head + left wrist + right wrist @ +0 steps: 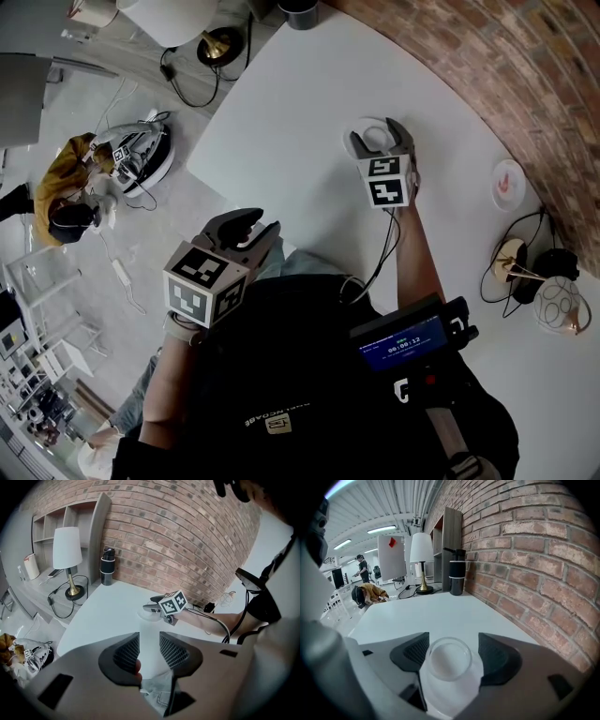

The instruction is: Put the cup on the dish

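A clear cup [449,660] stands upright on a white dish [454,696] near the brick-wall side of the white table [281,112]. My right gripper [451,652] straddles the cup with its jaws open, a gap showing on each side of the glass. In the head view the cup [378,139] sits on the dish [359,125] between the right gripper's [382,142] jaws. My left gripper [246,230] hangs at the table's near edge, well short of the dish. Its jaws are open by a narrow gap [149,651] and hold nothing.
A black bottle [457,577] and a white lamp [421,550] stand at the far end of the table by the wall. A small plate with a red mark [509,183], a brass lamp base with cables [514,262] and a glass object [560,305] lie to the right.
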The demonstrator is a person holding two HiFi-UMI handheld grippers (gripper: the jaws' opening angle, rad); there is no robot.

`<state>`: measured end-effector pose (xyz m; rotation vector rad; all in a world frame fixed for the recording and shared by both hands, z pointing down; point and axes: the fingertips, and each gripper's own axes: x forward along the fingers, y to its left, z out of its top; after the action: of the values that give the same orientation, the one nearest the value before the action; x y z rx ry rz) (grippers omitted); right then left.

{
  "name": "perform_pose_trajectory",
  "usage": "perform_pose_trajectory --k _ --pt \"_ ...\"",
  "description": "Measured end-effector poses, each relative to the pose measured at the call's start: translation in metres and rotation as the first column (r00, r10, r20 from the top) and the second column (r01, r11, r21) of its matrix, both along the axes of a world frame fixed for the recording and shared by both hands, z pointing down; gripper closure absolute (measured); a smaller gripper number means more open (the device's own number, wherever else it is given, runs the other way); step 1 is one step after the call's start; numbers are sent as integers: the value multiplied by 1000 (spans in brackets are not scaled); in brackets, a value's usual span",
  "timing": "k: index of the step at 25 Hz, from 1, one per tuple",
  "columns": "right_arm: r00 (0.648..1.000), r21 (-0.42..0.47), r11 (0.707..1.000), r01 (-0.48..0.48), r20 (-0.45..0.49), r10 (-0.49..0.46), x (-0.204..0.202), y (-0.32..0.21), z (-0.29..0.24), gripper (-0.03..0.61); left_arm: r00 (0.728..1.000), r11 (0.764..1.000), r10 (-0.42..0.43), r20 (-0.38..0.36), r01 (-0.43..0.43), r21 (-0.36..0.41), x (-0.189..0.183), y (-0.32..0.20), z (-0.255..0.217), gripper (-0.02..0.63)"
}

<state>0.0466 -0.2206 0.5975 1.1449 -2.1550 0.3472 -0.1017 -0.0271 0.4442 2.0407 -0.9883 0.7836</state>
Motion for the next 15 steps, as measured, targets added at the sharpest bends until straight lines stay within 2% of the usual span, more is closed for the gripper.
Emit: perform_pose_trajectory --k 6,15 --pt "999 14 999 -48 20 48 9 9 -27 270 999 999 47 -18 -46 26 2 -1 -9 477" --pt "981 102 979 -176 95 167 32 17 -94 270 985 985 157 -71 -151 81 11 -20 -27 476"
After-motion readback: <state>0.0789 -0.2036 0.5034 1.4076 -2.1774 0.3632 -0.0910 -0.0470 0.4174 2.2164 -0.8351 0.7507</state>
